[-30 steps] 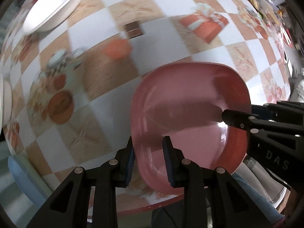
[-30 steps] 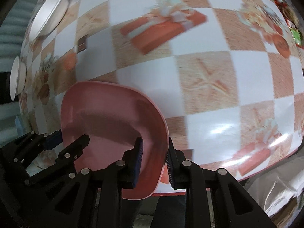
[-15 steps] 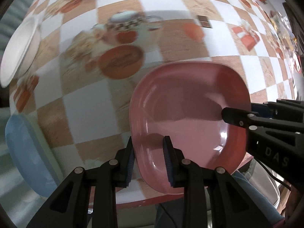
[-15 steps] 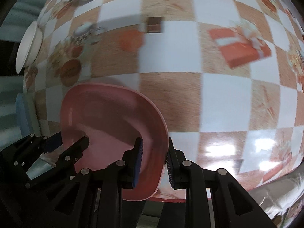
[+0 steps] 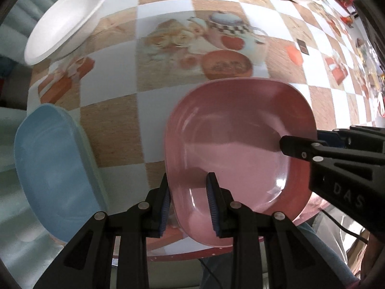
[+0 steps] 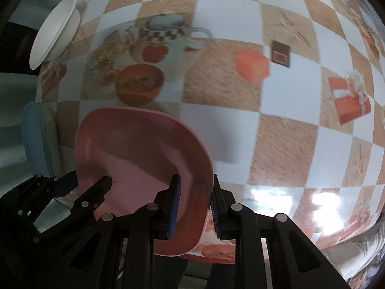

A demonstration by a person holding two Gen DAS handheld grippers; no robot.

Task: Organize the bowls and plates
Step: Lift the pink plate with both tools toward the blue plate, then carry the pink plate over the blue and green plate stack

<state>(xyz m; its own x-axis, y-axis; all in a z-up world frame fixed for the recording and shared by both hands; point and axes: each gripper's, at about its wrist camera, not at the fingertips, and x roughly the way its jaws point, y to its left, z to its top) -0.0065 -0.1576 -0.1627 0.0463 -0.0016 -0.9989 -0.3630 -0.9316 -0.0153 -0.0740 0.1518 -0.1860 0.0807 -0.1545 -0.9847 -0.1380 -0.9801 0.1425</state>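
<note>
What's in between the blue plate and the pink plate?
Nothing stands there. In the left wrist view, only bare checkered tablecloth shows between the blue plate and the pink plate, which the left gripper and right gripper hold.

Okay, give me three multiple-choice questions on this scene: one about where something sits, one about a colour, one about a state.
1. Where is the blue plate relative to the pink plate in the left wrist view?
A. to its left
B. stacked on it
C. to its right

2. What colour is the bowl at upper left?
A. green
B. white
C. black

3. How is the pink plate held?
A. by neither gripper
B. left gripper only
C. both, with the right gripper

Answers: 1 A, it lies at the left table edge. 2 B, plain white. 3 C, each clamps a rim.
</note>
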